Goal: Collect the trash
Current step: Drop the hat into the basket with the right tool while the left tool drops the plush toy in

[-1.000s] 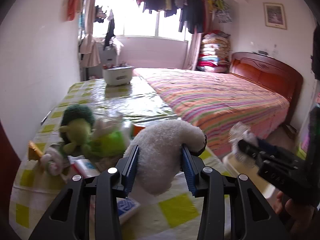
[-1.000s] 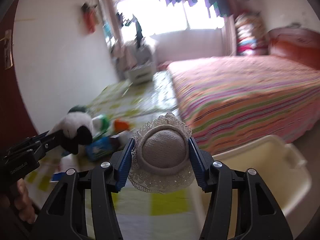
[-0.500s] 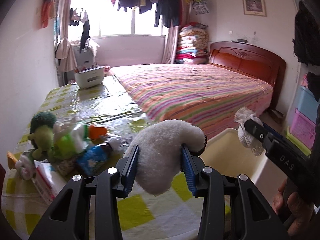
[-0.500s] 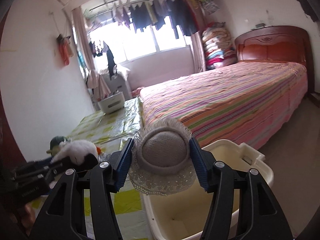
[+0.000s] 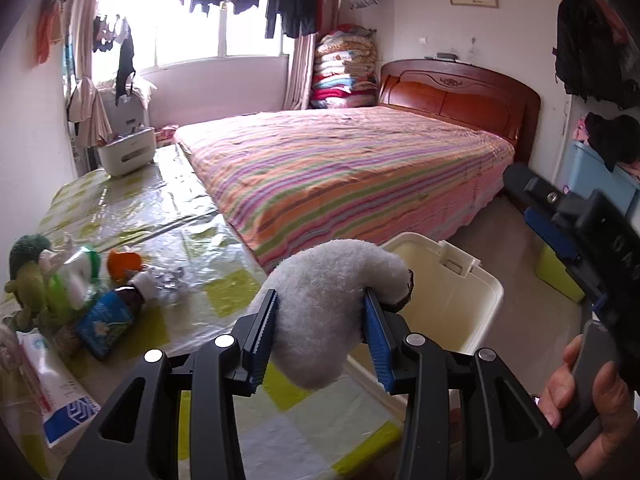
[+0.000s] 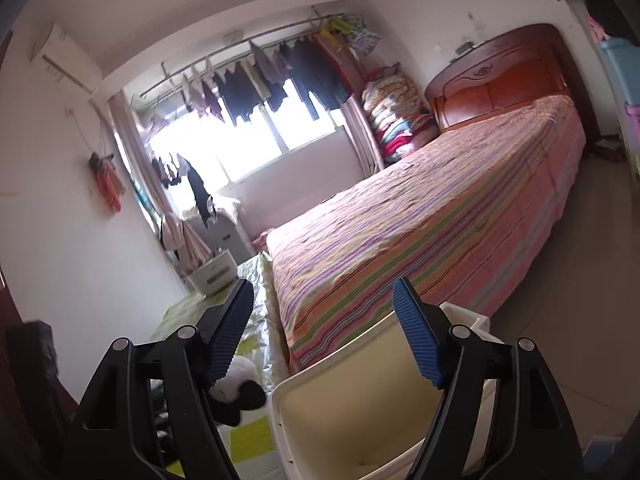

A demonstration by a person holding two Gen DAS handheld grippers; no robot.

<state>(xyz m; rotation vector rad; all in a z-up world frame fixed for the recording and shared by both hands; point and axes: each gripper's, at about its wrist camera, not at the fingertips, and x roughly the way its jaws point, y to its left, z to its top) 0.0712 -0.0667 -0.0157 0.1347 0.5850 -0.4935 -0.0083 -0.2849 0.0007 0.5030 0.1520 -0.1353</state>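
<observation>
One fluffy white plush toy (image 5: 328,304) sat clamped between the left gripper's (image 5: 322,334) 2 blue ribbed pads, held over the table edge just beside one cream plastic bin (image 5: 476,292) w/ a latch tab on its rim. The right gripper (image 6: 324,332) hung above that same bin (image 6: 360,412); its jaws were opening w/ nothing between them. A hand (image 5: 588,396) gripped its black handle. On the yellow-checked plastic tablecloth (image 5: 160,216) lay a small clutter: one green frog-like plush (image 5: 28,276), one blue packet (image 5: 105,320), one tissue pack (image 5: 52,392), one orange item (image 5: 125,263), poss. a cap. One white basket (image 5: 127,151) stood at the far end. One bed w/ striped cover (image 5: 344,168) ran alongside.
</observation>
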